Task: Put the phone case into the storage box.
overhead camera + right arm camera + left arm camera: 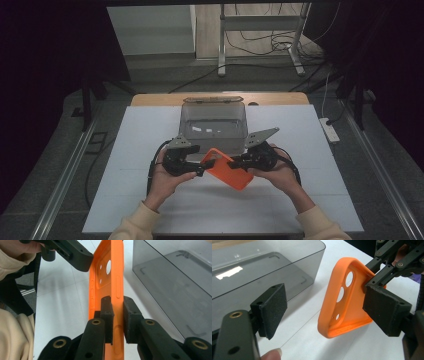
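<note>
Orange phone case (344, 302), round camera holes, pinched by right claw (117, 315).

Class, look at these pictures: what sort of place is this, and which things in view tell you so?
Probably a lab or studio set up for recording handling tasks. A white table stands between dark curtains, cables trail over the floor by a metal stand, and a person works hand-held grippers on an orange phone case.

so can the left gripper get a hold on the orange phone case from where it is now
Probably yes. The left gripper stands open with the orange phone case sitting between its pads, nothing else in the gap. The right gripper holds the case's far edge, clear of that spot. The grey box sits off to the side.
</note>
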Tool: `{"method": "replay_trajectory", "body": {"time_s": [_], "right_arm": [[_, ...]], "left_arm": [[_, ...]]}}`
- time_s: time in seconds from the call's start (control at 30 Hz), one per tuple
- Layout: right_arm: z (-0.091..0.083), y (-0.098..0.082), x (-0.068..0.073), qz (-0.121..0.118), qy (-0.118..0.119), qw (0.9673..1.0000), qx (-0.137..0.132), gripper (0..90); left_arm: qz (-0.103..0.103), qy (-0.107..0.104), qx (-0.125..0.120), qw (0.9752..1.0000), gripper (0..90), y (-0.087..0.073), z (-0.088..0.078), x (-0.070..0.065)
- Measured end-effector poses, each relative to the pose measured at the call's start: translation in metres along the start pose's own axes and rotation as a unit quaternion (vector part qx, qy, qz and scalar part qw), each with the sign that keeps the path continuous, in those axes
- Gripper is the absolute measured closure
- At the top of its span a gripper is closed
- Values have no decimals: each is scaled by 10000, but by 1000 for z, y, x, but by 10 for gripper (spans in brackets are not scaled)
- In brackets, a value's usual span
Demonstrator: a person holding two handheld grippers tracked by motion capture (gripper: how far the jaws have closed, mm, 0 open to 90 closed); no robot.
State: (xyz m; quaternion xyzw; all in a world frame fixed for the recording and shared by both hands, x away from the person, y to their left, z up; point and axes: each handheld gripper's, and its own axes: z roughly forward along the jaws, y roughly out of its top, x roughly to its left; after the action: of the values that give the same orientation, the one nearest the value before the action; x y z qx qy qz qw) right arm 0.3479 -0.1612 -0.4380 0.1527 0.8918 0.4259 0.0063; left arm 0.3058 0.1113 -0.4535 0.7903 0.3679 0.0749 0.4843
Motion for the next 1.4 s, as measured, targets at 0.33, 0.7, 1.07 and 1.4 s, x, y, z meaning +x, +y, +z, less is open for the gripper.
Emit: {"method": "replay_trajectory", "body": {"time_s": [0.33,0.7,1.07,1.4], "right_arm": [[0,-1,-1,-9,-67,10000,-7,804],[-2,-1,-1,3,-101,9999,-3,803],[-4,-2,-1,-18,-131,9999,-25,803],[-5,-3,-2,-16,-180,9998,19,803]], "left_arm": [[91,124,-15,9999,173,-4,-8,-2],[51,228,24,9997,172,-12,-16,1],[-44,185,-5,9998,173,-19,-25,7],[-35,241,36,9997,172,-26,-28,9]]}}
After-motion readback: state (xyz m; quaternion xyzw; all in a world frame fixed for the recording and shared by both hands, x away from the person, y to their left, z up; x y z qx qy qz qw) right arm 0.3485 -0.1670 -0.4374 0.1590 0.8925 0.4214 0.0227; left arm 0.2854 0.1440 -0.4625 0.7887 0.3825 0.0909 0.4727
